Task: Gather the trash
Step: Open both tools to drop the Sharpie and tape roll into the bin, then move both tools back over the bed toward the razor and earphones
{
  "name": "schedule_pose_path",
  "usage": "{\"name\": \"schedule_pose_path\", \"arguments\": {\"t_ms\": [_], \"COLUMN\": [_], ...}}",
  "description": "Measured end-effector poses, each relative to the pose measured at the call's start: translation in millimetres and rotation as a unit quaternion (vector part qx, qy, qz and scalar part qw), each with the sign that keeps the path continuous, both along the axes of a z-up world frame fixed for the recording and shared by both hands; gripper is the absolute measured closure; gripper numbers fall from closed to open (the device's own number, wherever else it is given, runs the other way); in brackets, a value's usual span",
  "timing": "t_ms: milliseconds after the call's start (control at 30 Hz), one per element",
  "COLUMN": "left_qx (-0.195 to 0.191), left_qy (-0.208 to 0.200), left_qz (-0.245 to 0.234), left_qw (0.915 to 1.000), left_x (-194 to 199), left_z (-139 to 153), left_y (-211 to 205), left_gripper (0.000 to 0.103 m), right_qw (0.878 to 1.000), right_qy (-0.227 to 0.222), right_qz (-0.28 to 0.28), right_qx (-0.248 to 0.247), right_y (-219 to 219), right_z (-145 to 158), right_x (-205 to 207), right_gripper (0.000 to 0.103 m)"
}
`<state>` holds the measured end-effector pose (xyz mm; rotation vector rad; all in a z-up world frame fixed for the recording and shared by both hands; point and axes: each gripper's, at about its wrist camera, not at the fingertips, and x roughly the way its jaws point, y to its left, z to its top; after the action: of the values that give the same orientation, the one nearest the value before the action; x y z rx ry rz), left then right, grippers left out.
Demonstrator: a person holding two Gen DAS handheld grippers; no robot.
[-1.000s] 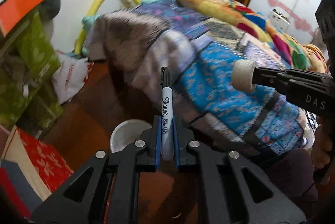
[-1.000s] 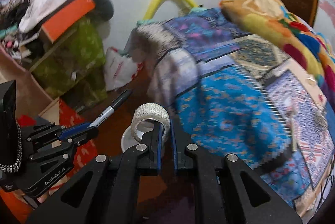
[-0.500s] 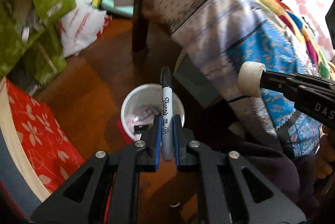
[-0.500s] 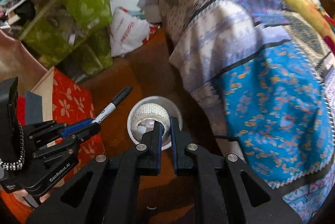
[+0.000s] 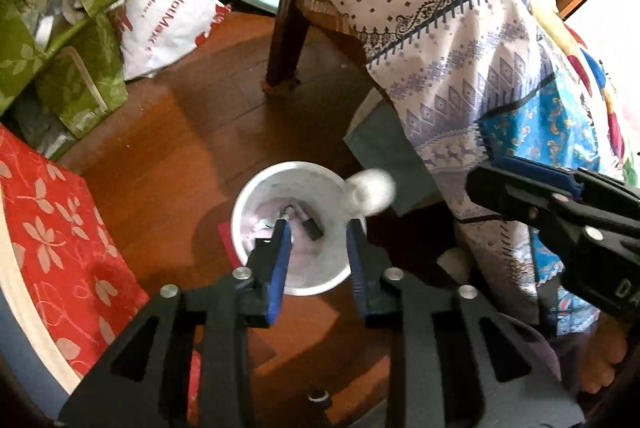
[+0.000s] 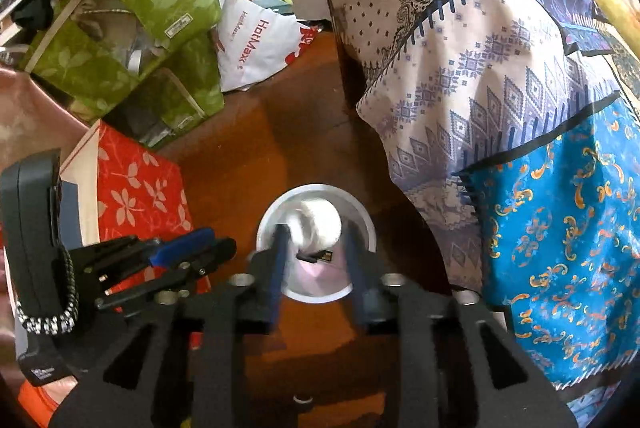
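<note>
Hovering over a white bin (image 5: 298, 228) on the wooden floor (image 5: 192, 131), I hold both claws empty with their jaws spread wide. My left claw (image 5: 318, 248) frames the bin between its blue-padded fingers, so the bin's mouth lies straight ahead and below. My right claw (image 6: 316, 260) frames the same bin from its own side, a little nearer the bedspread.

A roll of white tape (image 5: 370, 189) is a blurred pale ring at the bin's right rim in the left view; in the right view it sits over the bin's open mouth (image 6: 316, 224). It touches neither claw and appears to be in free fall. I judge it will land inside, though it may clip the rim.

Inside the bin, a dark marker (image 5: 306, 222) lies on pale crumpled scraps, its long axis slanting across the bottom.

The bin is round, smooth, hard-looking plastic, wider at the top. The tape roll looks woven and light. A patterned bedspread (image 5: 460, 47) hangs in soft folds to the right of the bin, well apart from its rim. A red floral cloth (image 5: 60, 248) lies left of it.
</note>
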<state>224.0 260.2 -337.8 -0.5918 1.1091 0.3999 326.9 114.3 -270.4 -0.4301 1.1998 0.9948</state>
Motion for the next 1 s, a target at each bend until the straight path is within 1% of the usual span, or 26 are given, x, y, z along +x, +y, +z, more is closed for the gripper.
{"name": "schedule_pose_path", "arguments": {"t_ms": [67, 133, 267, 400, 533, 733, 900, 1000], "left_qx": [0.013, 0.018, 0.031, 0.048, 0.063, 0.087, 0.107, 0.114], "left_qy": [0.005, 0.005, -0.004, -0.018, -0.038, -0.056, -0.081, -0.096], "left_qz": [-0.004, -0.008, -0.021, -0.031, -0.04, -0.062, -0.095, -0.116], "left_qw": [0.9999, 0.9998, 0.9993, 0.9982, 0.9965, 0.9926, 0.9865, 0.982], "left_x": [-1, -2, -4, -4, -3, 6, 20, 33], "left_z": [3, 6, 24, 48, 72, 105, 139, 157], "left_y": [-3, -5, -14, -25, -38, -67, -106, -134], "left_gripper": [0.076, 0.076, 0.076, 0.076, 0.076, 0.076, 0.076, 0.075], "right_qw": [1.0, 1.0, 1.0, 1.0, 0.998, 0.993, 0.984, 0.978], "right_qy": [-0.003, 0.0, 0.002, -0.005, -0.023, -0.052, -0.085, -0.102], "right_qz": [0.003, 0.001, -0.005, -0.018, -0.032, -0.068, -0.112, -0.137], "right_qx": [-0.004, -0.001, 0.007, 0.024, 0.045, 0.083, 0.11, 0.119], "right_y": [-4, -9, -21, -35, -56, -99, -146, -178], "right_z": [0, 2, 11, 29, 54, 94, 124, 138], "right_x": [-1, -1, 0, 3, 4, 9, 17, 23], "right_gripper": [0.069, 0.069, 0.069, 0.069, 0.069, 0.069, 0.069, 0.069]}}
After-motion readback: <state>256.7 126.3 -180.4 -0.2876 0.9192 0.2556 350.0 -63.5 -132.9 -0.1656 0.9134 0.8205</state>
